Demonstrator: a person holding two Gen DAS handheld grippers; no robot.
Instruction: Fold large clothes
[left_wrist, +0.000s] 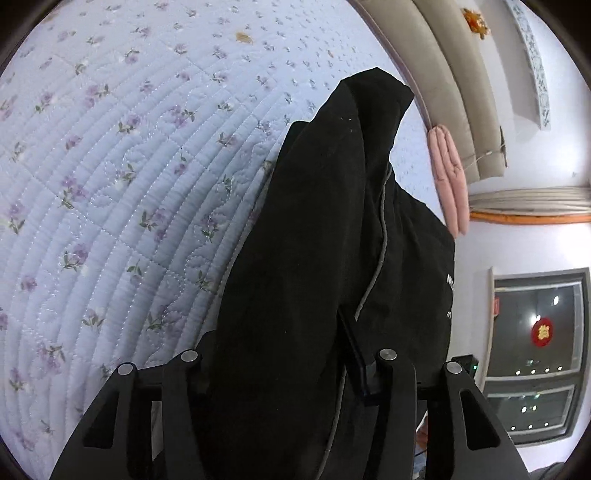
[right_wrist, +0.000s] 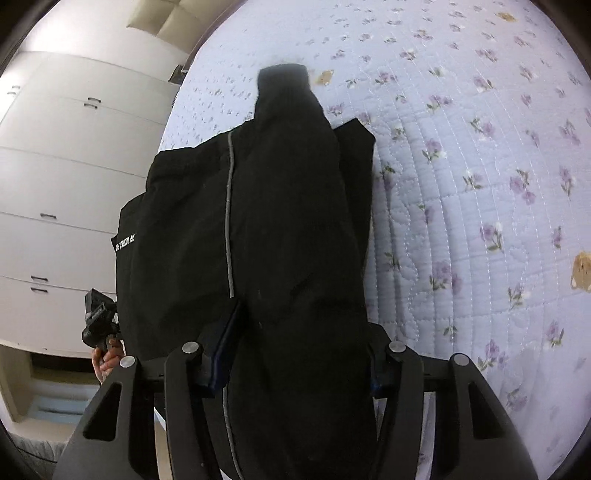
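**A:** Left wrist cam – what's the left gripper (left_wrist: 284, 373) got?

**B:** Black jacket (left_wrist: 325, 229), bunched thick btwn the fingers, jaws abt half open and pressing on it. Rest hangs fwd over the flowered quilt (left_wrist: 122, 177).

**A:** And the right gripper (right_wrist: 295, 365)?

**B:** Same jacket (right_wrist: 280, 206), grey piping down the front. Jaws partly apart, closed on a fat fold. Other hand (right_wrist: 105, 360) shows lower left, by white drawers (right_wrist: 62, 177).
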